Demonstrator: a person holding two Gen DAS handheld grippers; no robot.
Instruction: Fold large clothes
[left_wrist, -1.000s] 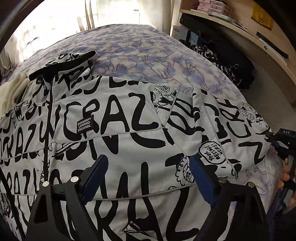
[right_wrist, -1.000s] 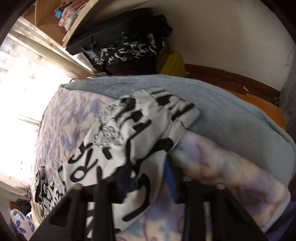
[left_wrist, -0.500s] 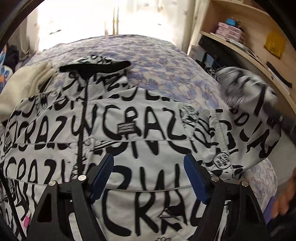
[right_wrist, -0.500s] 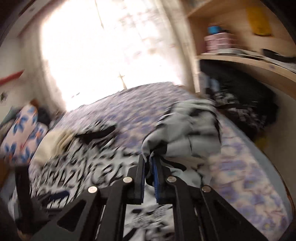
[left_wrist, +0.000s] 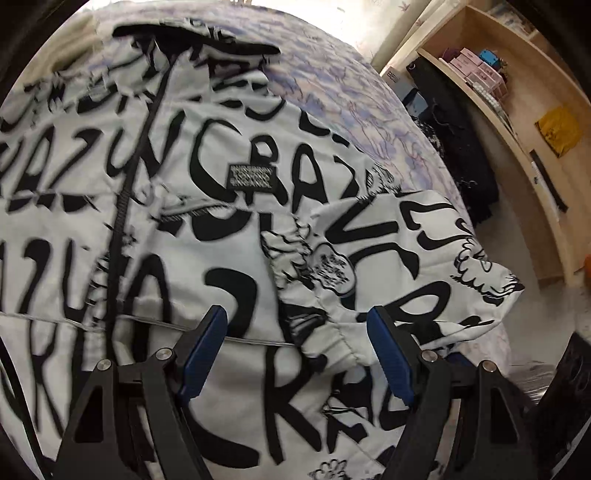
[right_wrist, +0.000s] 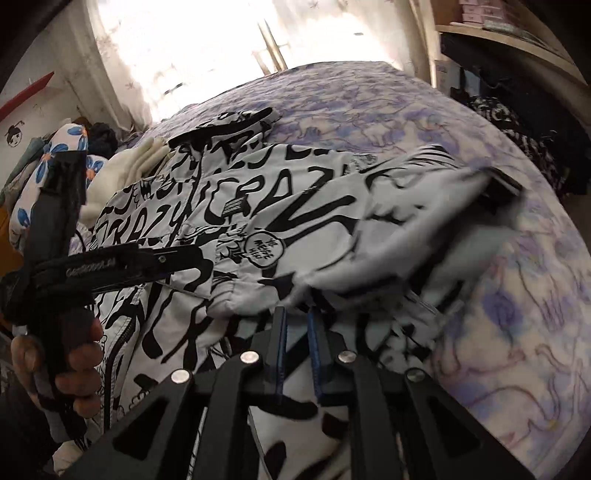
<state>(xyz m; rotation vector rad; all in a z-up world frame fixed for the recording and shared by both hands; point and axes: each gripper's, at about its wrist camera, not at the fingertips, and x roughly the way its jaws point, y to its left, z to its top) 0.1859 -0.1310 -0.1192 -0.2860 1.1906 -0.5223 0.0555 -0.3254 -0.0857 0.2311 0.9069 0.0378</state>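
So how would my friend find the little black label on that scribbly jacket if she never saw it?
Start at the bed with the purple-flowered sheet, where a big white jacket covered in black scrawled letters lies spread out. Follow its black zip, then look just beside it on the chest for the small black patch. It is the only neat rectangle with tiny pale print; everything around it is huge, loose lettering.

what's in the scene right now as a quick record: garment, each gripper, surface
garment: black-and-white lettered jacket, spread flat
sleeve: lifted and drawn in over the jacket's front
right gripper: jaws nearly together on the sleeve's edge, just eased slightly open
left gripper: jaws wide, just narrowed a little, above the jacket, gripping nothing
surface: bed with purple-patterned sheet
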